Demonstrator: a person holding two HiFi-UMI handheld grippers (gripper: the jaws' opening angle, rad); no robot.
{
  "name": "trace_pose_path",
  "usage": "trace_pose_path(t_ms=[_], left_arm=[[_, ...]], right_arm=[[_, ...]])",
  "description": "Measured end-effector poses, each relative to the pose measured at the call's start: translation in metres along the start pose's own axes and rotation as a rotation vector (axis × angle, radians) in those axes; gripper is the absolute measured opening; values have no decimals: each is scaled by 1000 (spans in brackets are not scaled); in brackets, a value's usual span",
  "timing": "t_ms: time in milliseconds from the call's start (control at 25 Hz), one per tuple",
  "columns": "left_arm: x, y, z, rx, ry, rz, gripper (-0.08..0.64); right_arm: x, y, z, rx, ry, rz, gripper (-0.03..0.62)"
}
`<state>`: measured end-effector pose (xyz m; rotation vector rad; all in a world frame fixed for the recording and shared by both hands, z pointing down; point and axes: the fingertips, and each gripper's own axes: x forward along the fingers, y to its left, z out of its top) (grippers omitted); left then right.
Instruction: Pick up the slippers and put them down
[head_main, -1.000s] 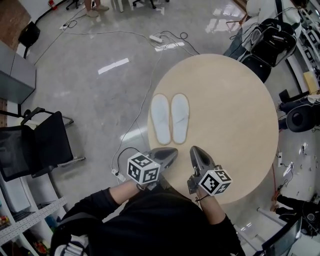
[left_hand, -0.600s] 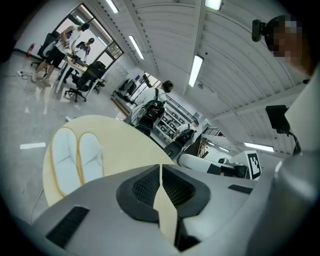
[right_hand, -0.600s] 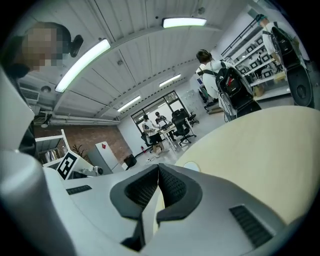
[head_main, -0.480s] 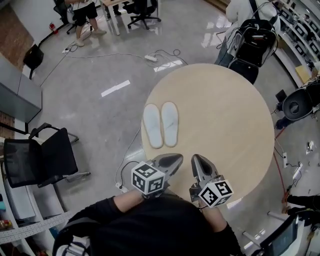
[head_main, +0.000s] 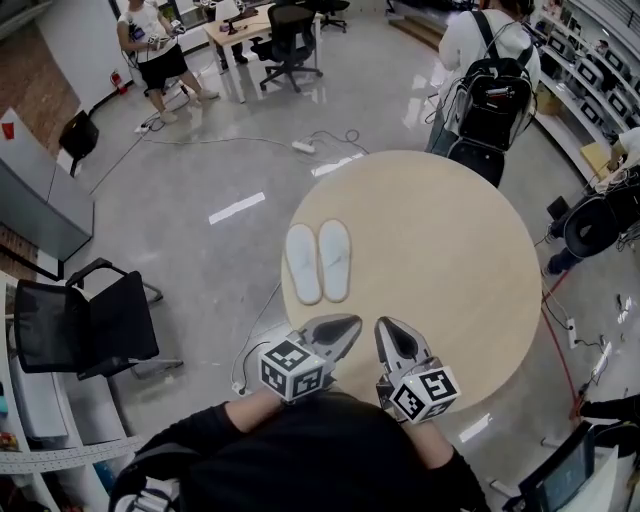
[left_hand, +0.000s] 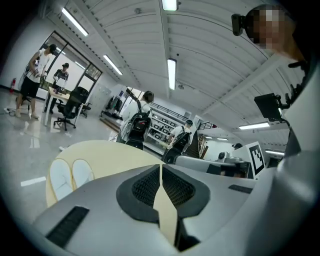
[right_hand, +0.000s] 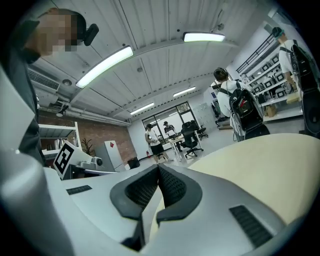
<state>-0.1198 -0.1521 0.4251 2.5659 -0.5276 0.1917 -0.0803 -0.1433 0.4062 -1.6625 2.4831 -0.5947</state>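
Observation:
Two white slippers (head_main: 318, 262) lie side by side, soles up, near the left edge of the round beige table (head_main: 450, 250); they also show at the left of the left gripper view as slippers (left_hand: 70, 176). My left gripper (head_main: 345, 326) hangs over the table's near edge, a short way in front of the slippers, shut and empty. My right gripper (head_main: 385, 329) is beside it on the right, also shut with nothing in it. In each gripper view, left gripper (left_hand: 160, 170) and right gripper (right_hand: 157, 172), the jaws meet at the tips.
A black office chair (head_main: 85, 325) stands on the floor to the left. A person with a black backpack (head_main: 490, 100) stands beyond the table's far edge. Cables and a power strip (head_main: 305, 146) lie on the grey floor; more chairs and people are farther back.
Both grippers have risen and drawn back toward me, each rolling a little. The table and slippers look smaller and farther off. The slippers have not moved on the table.

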Motion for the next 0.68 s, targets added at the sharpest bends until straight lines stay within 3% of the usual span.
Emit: trace_pose_path(t_ms=[680], left_arm=[[-11, -38, -16, -1, -48, 44, 31]], right_arm=[[-42, 8, -2, -23, -4, 40, 15]])
